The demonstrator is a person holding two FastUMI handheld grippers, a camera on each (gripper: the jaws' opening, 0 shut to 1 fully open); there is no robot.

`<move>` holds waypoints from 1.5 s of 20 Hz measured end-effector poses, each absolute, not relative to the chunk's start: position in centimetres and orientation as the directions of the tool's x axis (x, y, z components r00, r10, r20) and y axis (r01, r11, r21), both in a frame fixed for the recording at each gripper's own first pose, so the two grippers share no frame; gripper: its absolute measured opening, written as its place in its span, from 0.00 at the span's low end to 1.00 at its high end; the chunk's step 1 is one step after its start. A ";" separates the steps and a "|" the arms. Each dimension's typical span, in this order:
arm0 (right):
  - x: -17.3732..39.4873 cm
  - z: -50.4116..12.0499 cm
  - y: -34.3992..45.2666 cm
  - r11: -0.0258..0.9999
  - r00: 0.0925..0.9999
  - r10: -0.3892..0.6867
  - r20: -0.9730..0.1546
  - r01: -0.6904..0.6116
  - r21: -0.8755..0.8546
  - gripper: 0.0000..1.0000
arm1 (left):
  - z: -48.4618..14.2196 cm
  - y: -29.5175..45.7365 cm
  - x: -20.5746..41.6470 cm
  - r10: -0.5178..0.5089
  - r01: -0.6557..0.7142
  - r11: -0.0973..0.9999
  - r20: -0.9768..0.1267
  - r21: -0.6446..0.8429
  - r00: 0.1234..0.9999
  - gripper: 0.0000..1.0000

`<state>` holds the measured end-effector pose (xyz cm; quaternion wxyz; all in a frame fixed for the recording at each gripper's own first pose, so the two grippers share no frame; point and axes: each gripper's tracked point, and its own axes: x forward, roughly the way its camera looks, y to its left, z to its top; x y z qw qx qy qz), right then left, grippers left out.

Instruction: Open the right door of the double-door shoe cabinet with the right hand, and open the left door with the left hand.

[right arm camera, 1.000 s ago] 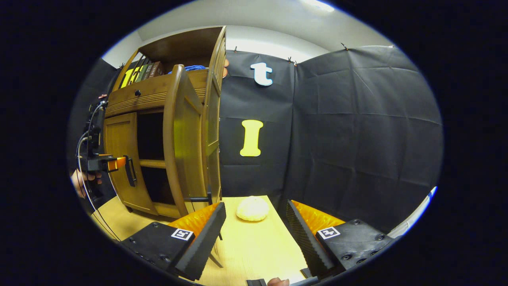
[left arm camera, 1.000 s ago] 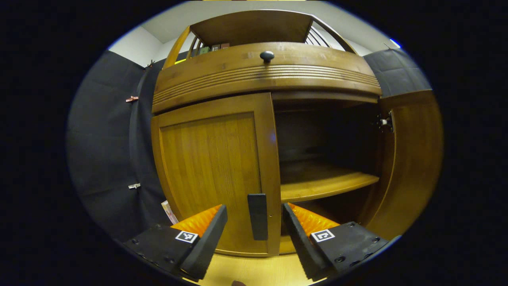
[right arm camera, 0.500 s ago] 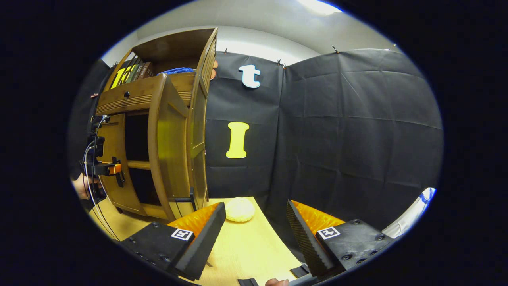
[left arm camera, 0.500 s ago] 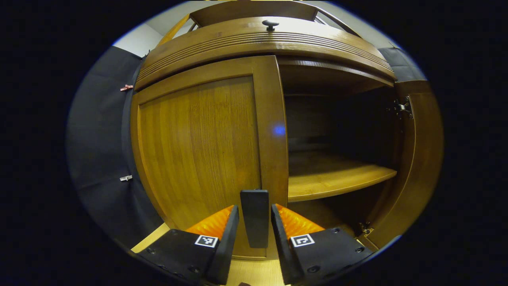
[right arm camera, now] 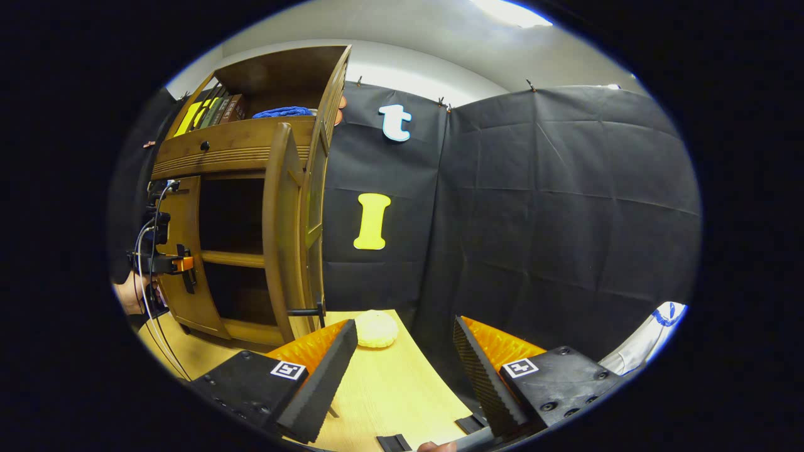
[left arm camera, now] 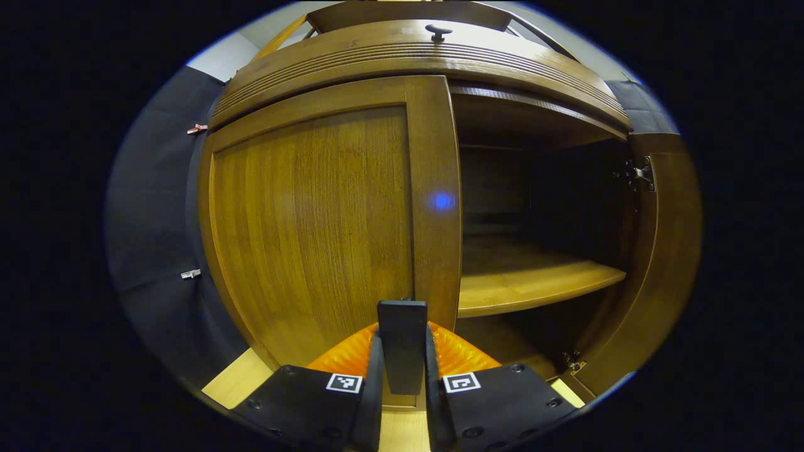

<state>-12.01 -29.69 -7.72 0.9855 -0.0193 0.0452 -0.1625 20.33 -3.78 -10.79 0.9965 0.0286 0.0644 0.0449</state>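
Note:
In the left gripper view the cabinet's left door (left arm camera: 314, 220) stands closed. My left gripper (left arm camera: 402, 344) is shut on its black bar handle (left arm camera: 402, 323), both pads pressing its sides. The right door (left arm camera: 666, 251) is swung wide open, baring a dark inside with a shelf (left arm camera: 534, 282). In the right gripper view the right door (right arm camera: 279, 232) shows edge-on with its handle (right arm camera: 308, 311) sticking out. My right gripper (right arm camera: 399, 370) hangs open over the table, apart from the cabinet and holding nothing. Farther off, the left gripper (right arm camera: 168, 263) sits at the left door's handle (right arm camera: 188, 279).
A drawer with a black knob (left arm camera: 438, 30) runs above the doors. Books (right arm camera: 213, 113) and a blue cloth (right arm camera: 282, 113) sit on the top shelf. A pale yellow round object (right arm camera: 375, 328) lies on the wooden table (right arm camera: 389, 389) by the open door. Black cloth walls surround the booth.
The left gripper moved in and its fingers closed on the left door's handle. The right gripper stayed open and shifted only slightly; both doors kept their positions.

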 end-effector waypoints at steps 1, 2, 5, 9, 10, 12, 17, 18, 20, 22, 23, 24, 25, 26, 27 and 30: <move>-12.4 -7.4 -29.2 0.947 0.944 -0.320 -0.079 0.318 -0.045 0.98 | -10.6 -3.9 20.0 0.085 -0.078 0.995 -0.122 0.059 0.989 0.33; -12.7 -7.2 -28.7 0.948 0.945 -0.319 -0.078 0.317 -0.038 0.98 | -10.6 -3.8 19.5 0.078 -0.071 0.996 -0.122 0.057 0.989 0.31; -13.6 -6.9 -27.1 0.951 0.948 -0.308 -0.078 0.307 -0.025 0.98 | -11.0 -3.4 16.8 0.060 -0.053 0.997 -0.123 0.055 0.991 0.32; -14.0 -6.4 -25.1 0.956 0.953 -0.293 -0.072 0.291 -0.033 0.98 | -11.2 -2.6 13.7 0.040 -0.033 0.998 -0.118 0.058 0.992 0.32; -13.9 -6.2 -24.5 0.958 0.956 -0.286 -0.071 0.285 -0.030 0.98 | -11.2 -2.3 12.9 0.032 -0.026 0.998 -0.117 0.057 0.993 0.31; -13.9 -5.8 -23.1 0.962 0.960 -0.272 -0.066 0.271 -0.017 0.98 | -11.3 -1.6 11.5 0.021 -0.015 0.999 -0.117 0.052 0.993 0.31; -13.9 -5.2 -19.6 0.974 0.973 -0.227 -0.047 0.226 -0.025 0.98 | -11.4 0.5 7.7 0.006 0.000 0.998 -0.112 0.057 0.994 0.31; -13.9 -5.2 -18.9 0.976 0.975 -0.217 -0.047 0.216 -0.026 0.98 | -11.5 1.0 7.1 0.006 0.000 0.999 -0.113 0.052 0.994 0.30; -13.4 -5.2 -17.5 0.980 0.979 -0.199 -0.046 0.198 -0.022 0.98 | -11.5 2.0 5.8 0.011 -0.007 0.999 -0.108 0.040 0.994 0.30; -13.2 -5.2 -16.1 0.983 0.982 -0.182 -0.043 0.182 -0.013 0.98 | -11.7 2.8 4.5 0.022 -0.019 0.999 -0.106 0.036 0.994 0.30; -12.9 -5.1 -15.4 0.985 0.984 -0.172 -0.041 0.172 -0.007 0.98 | -11.7 3.4 4.0 0.029 -0.025 0.999 -0.105 0.034 0.994 0.29; -12.7 -5.1 -14.6 0.988 0.987 -0.156 -0.040 0.156 -0.003 0.98 | -11.7 3.9 3.4 0.035 -0.032 0.999 -0.104 0.030 0.994 0.28; -12.4 -5.1 -13.8 0.990 0.989 -0.142 -0.041 0.142 -0.004 0.98 | -11.6 4.5 2.8 0.042 -0.040 0.999 -0.103 0.023 0.994 0.28; -12.2 -5.2 -13.1 0.991 0.991 -0.131 -0.041 0.131 -0.008 0.98 | -11.8 5.1 2.3 0.050 -0.049 0.999 -0.101 0.018 0.994 0.26; -11.9 -5.3 -12.4 0.993 0.992 -0.117 -0.042 0.117 -0.011 0.98 | -11.7 5.5 1.9 0.059 -0.058 0.998 -0.097 0.016 0.994 0.26; -11.2 -5.6 -10.2 0.997 0.996 -0.079 -0.044 0.079 -0.004 0.96 | -11.7 7.3 0.6 0.082 -0.081 0.997 -0.089 0.014 0.993 0.24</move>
